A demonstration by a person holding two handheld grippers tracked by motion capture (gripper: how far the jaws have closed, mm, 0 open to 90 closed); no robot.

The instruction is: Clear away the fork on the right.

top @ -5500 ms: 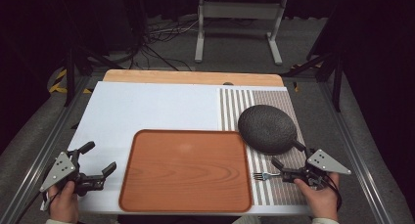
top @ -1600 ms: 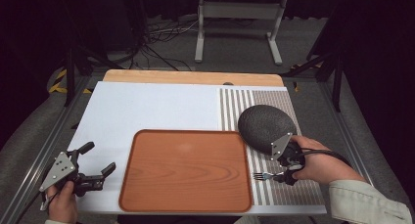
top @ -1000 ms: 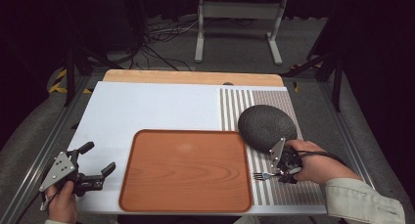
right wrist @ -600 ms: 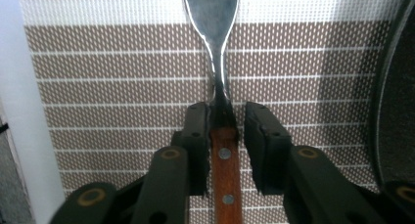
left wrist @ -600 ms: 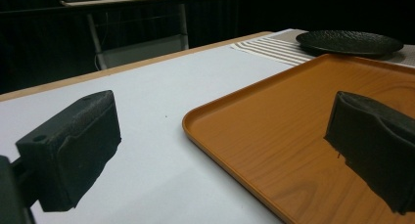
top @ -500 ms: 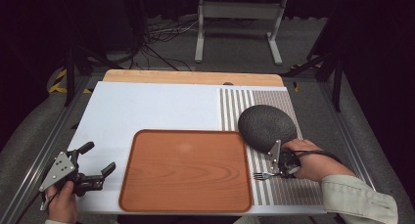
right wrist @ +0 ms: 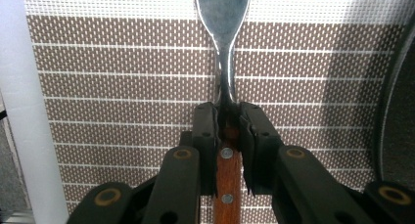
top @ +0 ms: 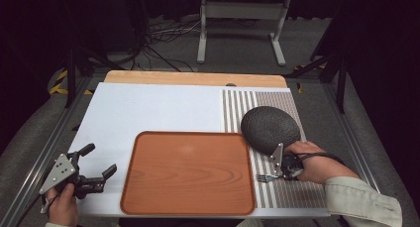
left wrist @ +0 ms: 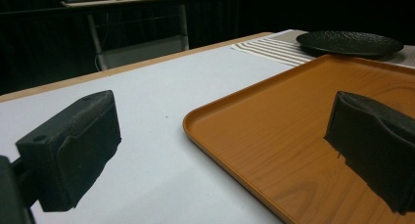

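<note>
Right gripper (top: pixel 282 171) at near right of table, on striped placemat (top: pixel 297 197), just near of dark round plate (top: pixel 270 129). Jaws clamped tight on fork (top: pixel 266 177) at the junction of wooden handle & metal neck, seen in right gripper view: fork (right wrist: pixel 222 62) runs straight out between the two black jaws, wood w/ rivets inside the grip, steel neck & widening head beyond the tips. In high view tines point left toward wooden tray (top: pixel 188 172), fork lying low on/over the mat just right of tray's right edge; contact w/ mat can't be told. Person's right hand (top: pixel 309 162) wrapped around gripper body, pale sleeve (top: pixel 364 202) entering from near right corner. Plate rim touching or overlapping gripper's far side in high view; can't tell which.

Left gripper (top: pixel 94 167) at near left, over white table surface (top: pixel 148 108), just left of tray, apart from it. Jaws spread wide, nothing between. Left gripper view: one jaw over white surface, other over tray (left wrist: pixel 303 136); plate (left wrist: pixel 350 42) far off on the striped mat (left wrist: pixel 274 47). Left hand (top: pixel 62 207) gripping from below, at near edge.

Tray bare, centered near side of table.
</note>
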